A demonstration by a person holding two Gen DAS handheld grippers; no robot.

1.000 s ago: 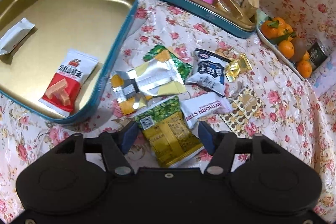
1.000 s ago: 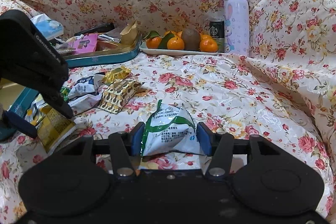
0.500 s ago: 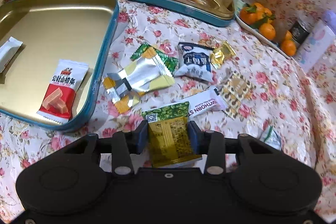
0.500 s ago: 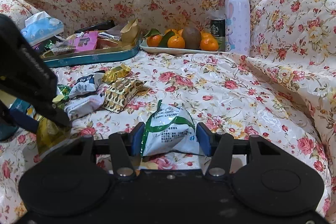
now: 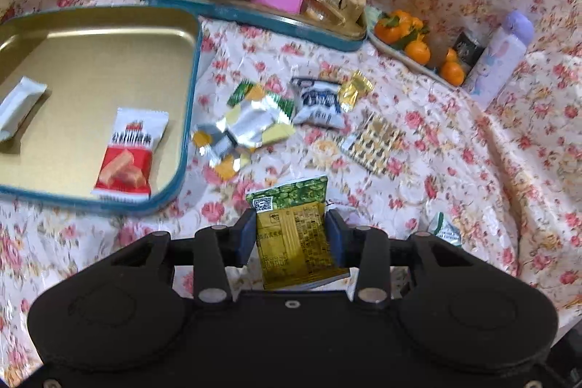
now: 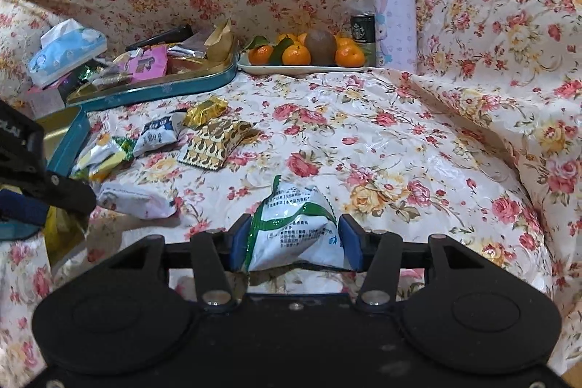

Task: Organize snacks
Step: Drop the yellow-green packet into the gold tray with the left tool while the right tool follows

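Snacks lie scattered over the floral cover, and two of them are already in the tools. The left gripper (image 5: 290, 235) is clamped on a green-and-yellow packet (image 5: 294, 235), which looks lifted clear of the cloth, to the right of the gold tin tray (image 5: 189, 60). That tray already holds a red-and-white snack bar (image 5: 129, 153) and a white wrapper (image 5: 18, 104). The right gripper (image 6: 295, 242) is closed on a white-and-green pouch (image 6: 294, 224), low over the cover. The step in hand appears to be carrying picked packets to the tray. Next, the left tool would need to swing left over the tray's rim and open above a bare patch of its floor, clear of the bar. A foil packet (image 5: 243, 128), a blue-and-white packet (image 5: 318, 100) and a gold-patterned packet (image 5: 373, 142) still await sorting on the cloth between the tray and the orange plate (image 5: 385, 46).
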